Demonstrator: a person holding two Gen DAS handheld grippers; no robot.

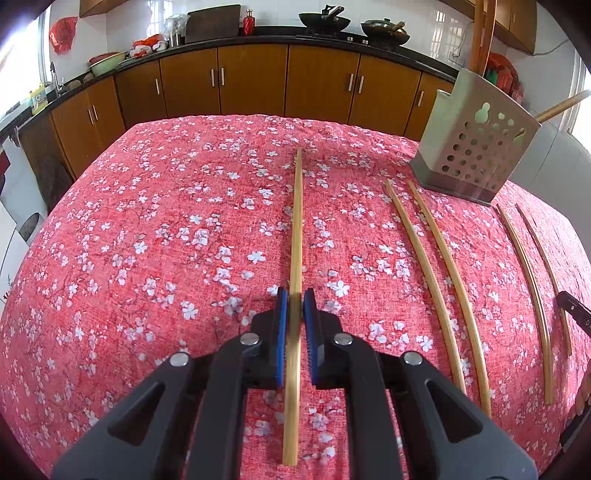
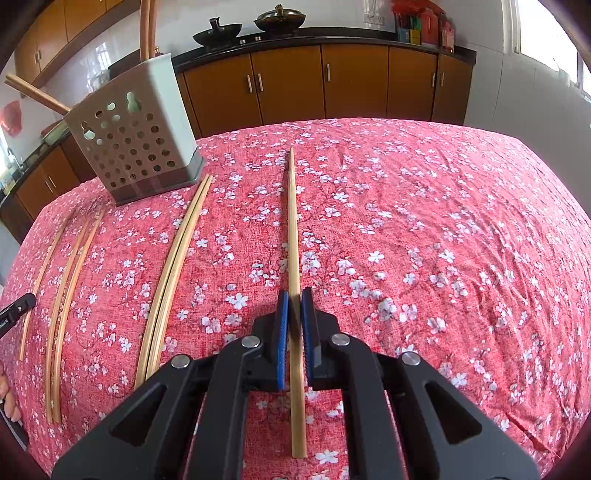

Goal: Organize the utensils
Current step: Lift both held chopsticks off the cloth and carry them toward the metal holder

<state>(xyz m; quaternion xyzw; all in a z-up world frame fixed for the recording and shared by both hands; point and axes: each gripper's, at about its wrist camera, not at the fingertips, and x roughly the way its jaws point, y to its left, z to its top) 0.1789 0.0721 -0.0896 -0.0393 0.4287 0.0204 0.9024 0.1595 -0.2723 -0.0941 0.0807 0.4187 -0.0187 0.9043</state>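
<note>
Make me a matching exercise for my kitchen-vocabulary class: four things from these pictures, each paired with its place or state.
Things:
1. left gripper
2. utensil holder
3. woks
4. tablecloth

Places or states:
A. on the back counter
B. red with white blossoms
C. shut on a chopstick
D. perforated, standing on the table, chopsticks inside

Pairs: 1-C, 2-D, 3-A, 4-B

A red floral cloth (image 1: 147, 258) is covering the surface. Behind it, brown cabinets (image 1: 251, 79) are lining the wall under a black counter (image 1: 273, 31). Two woks (image 1: 325, 20) are sitting on the stove, beside a red bottle (image 1: 248, 22) and a dark cutting board (image 1: 212, 22).
</note>
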